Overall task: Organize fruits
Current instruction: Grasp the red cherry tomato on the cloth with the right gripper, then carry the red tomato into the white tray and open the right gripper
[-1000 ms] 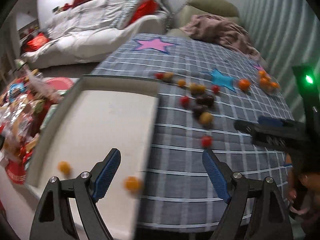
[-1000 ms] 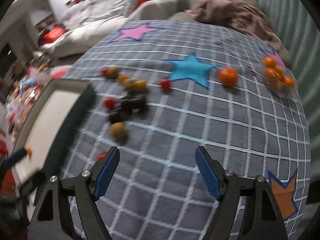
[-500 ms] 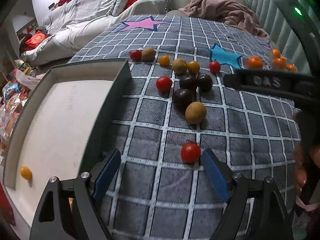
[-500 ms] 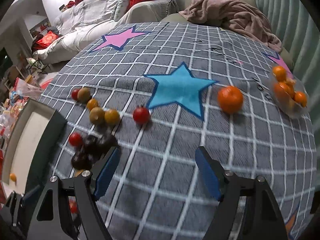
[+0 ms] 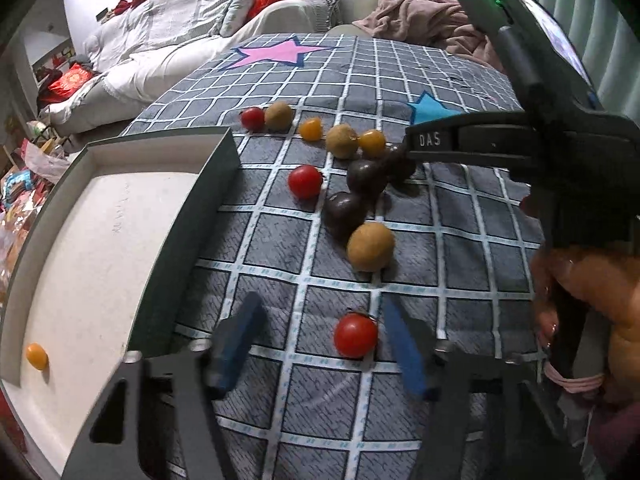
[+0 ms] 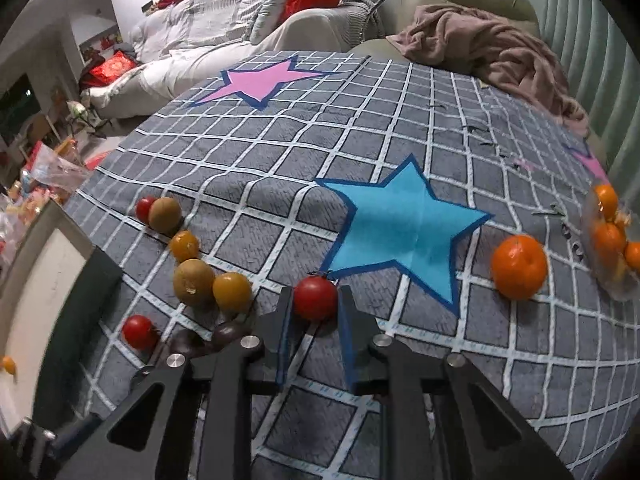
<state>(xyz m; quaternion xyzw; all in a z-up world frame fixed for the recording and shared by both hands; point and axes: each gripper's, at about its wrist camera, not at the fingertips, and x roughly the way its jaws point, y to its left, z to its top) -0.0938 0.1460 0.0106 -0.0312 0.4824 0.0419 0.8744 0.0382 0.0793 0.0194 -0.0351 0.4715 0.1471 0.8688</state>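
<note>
The right gripper (image 6: pixel 313 308) has its blue-padded fingers closed against a red cherry tomato (image 6: pixel 315 297) on the grey checked cloth (image 6: pixel 400 120), seemingly pinching it, just below the blue star (image 6: pixel 404 228); an orange (image 6: pixel 519 267) lies well to the right.

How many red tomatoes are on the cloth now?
4. First tomato clamped in right hand-held gripper; second tomato between left hand-held gripper's open fingers; third tomato near the tray; fourth tomato farthest, by a brown fruit. More may be hidden.

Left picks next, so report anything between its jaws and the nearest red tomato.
Nothing visible. The nearest red tomato lies on the cloth inside the open left gripper; the brown fruit sits beyond it. The right gripper grips a second red tomato.
</note>
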